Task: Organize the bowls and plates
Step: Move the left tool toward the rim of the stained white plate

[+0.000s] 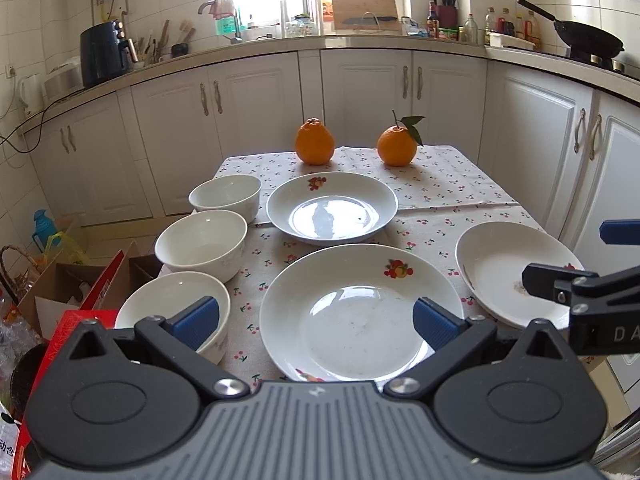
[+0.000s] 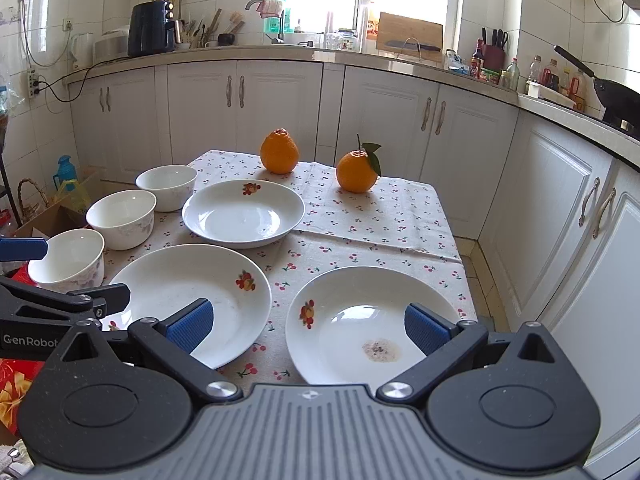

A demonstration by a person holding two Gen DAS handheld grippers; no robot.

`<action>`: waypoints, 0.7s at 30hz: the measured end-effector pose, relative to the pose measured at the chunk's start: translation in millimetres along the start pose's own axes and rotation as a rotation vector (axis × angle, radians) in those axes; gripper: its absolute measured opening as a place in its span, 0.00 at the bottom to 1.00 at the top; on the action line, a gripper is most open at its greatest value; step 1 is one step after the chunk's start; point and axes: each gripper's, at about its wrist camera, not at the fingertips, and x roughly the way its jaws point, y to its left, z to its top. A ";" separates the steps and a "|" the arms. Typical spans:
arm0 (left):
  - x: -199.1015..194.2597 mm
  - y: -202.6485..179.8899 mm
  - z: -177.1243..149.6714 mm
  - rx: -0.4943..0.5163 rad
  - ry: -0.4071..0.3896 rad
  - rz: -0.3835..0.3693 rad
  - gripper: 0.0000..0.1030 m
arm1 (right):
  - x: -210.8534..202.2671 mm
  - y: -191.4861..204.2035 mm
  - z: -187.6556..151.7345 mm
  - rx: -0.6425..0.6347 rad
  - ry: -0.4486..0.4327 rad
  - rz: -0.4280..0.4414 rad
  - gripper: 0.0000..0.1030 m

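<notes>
Stained plate, three empty bowls

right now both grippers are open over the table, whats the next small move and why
Probably lower the right gripper onto the near rim of the stained plate and close. Its jaws are open and empty above that plate, which lies apart from the other two plates, so it could be stacked first.
</notes>
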 end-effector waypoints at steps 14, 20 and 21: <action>45.4 -28.8 31.0 0.141 -0.020 -0.118 0.99 | 23.0 -80.8 -21.5 0.014 0.043 0.035 1.00; 70.9 -39.8 40.1 0.125 0.027 -0.219 0.99 | 37.8 -89.6 -47.1 -0.023 0.100 0.117 1.00; 74.7 -43.1 41.1 0.133 0.038 -0.226 0.99 | 41.1 -91.6 -51.4 -0.021 0.115 0.131 1.00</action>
